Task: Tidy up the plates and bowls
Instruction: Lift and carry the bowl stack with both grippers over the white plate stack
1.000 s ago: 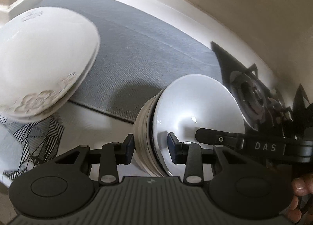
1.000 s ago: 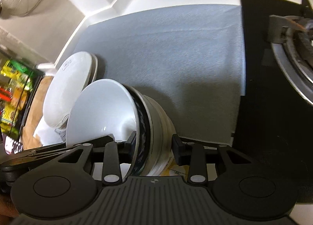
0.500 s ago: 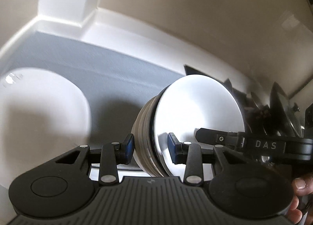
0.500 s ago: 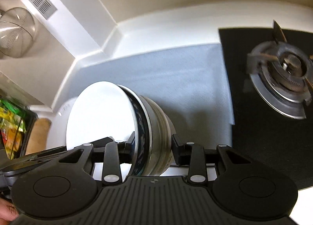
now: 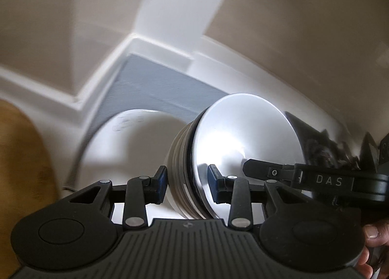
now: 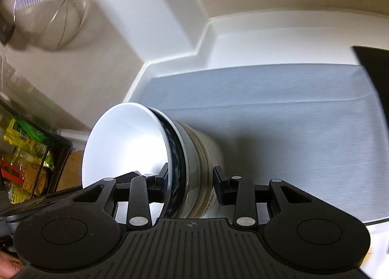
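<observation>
In the left wrist view, the left gripper (image 5: pixel 186 184) sits at six o'clock with its two fingers straddling a stack of nested bowls (image 5: pixel 233 157) turned on its side, the white inside of the top bowl facing three o'clock. The jaws clasp the stack's rims: one pad lies on the outer wall, the other inside the top bowl. At three o'clock the other gripper (image 5: pixel 316 179) reaches into the same bowl. A white plate (image 5: pixel 126 147) lies at nine o'clock from the stack on a grey mat (image 5: pixel 155 89), blurred. A black stove (image 5: pixel 323 143) edges in at three o'clock. In the right wrist view, the right gripper (image 6: pixel 190 184) at six o'clock grips the stack of nested bowls (image 6: pixel 155 157) from the opposite side, jaws clenched across the rims, the white opening facing nine o'clock. The stack hangs above the grey mat (image 6: pixel 279 99), which spreads toward twelve and three o'clock. A wire strainer (image 6: pixel 48 12) hangs at ten o'clock, and colourful packets (image 6: pixel 24 157) show at nine o'clock.
</observation>
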Demonstrator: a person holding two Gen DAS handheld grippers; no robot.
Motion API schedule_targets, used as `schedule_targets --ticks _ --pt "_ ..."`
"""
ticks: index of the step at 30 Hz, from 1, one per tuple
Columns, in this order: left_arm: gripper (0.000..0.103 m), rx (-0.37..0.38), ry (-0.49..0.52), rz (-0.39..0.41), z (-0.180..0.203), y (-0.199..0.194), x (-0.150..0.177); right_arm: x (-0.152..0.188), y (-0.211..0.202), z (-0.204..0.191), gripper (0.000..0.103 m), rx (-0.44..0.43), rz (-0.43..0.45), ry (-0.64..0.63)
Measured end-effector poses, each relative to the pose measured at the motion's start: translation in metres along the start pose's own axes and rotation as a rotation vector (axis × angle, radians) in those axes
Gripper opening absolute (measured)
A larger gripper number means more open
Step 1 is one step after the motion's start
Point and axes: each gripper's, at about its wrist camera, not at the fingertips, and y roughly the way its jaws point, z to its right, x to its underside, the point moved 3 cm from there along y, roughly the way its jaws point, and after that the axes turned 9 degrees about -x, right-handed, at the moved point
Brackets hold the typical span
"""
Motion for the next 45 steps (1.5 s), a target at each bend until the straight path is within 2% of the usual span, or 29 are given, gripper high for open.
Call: schedule_targets --ticks 5,10,27,45 --pt "0.040 0.001 -0.028 -0.026 -0.035 0.001 -0.003 0.001 0.032 -0.021 0.037 0.005 -0.047 -0.004" --pt "0.039 0.010 -0.036 -0.048 -0.047 0.008 -0.007 0.004 0.046 -0.031 0.037 0.028 -0.068 0.004" --pt "0.040 0.014 -0.051 -0.088 -0.045 0.025 -0.006 0.009 0.065 -0.034 0.037 0.063 -0.100 0.026" --pt "0.039 -0.013 -0.038 -0.068 -0.042 0.027 -0.005 0.010 0.071 -0.029 0.040 0.058 -0.117 0.029"
